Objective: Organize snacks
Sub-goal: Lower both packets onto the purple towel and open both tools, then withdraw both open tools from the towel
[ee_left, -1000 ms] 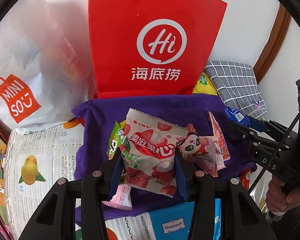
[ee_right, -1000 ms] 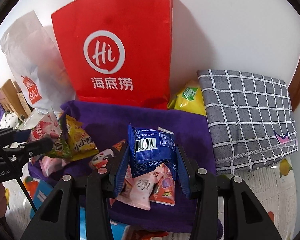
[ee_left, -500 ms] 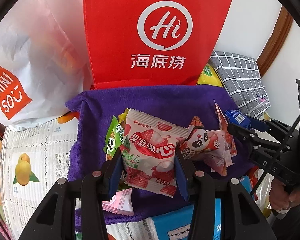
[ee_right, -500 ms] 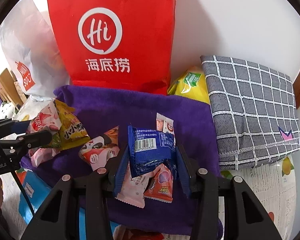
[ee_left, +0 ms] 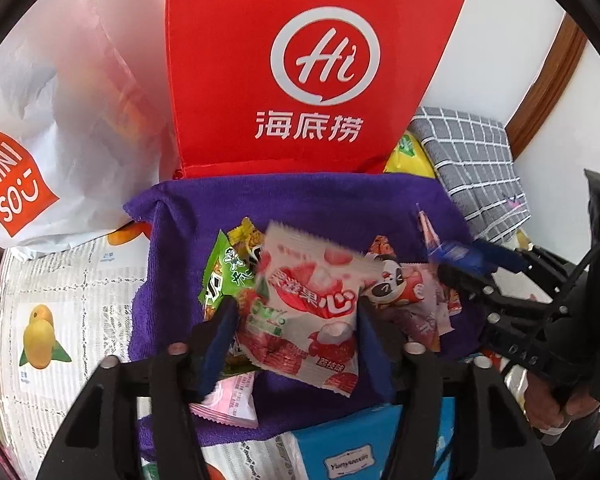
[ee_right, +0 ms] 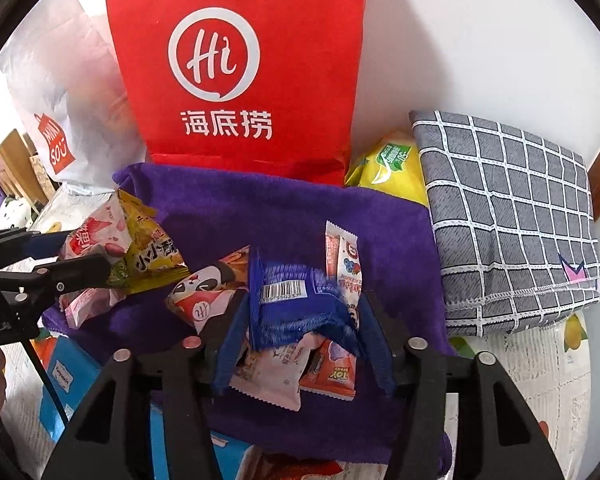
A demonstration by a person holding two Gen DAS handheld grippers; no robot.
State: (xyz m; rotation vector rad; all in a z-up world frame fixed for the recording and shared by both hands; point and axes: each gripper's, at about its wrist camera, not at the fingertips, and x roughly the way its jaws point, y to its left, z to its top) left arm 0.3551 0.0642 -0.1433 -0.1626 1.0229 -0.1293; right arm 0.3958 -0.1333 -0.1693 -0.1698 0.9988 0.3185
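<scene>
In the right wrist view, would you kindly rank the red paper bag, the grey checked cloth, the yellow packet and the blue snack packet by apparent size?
1. red paper bag
2. grey checked cloth
3. blue snack packet, though it sits nearest the camera, which enlarges it
4. yellow packet, partly hidden, so its rank against the blue one is unsure

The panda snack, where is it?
In the right wrist view the panda snack lies on the purple towel, just left of the blue packet.
</scene>
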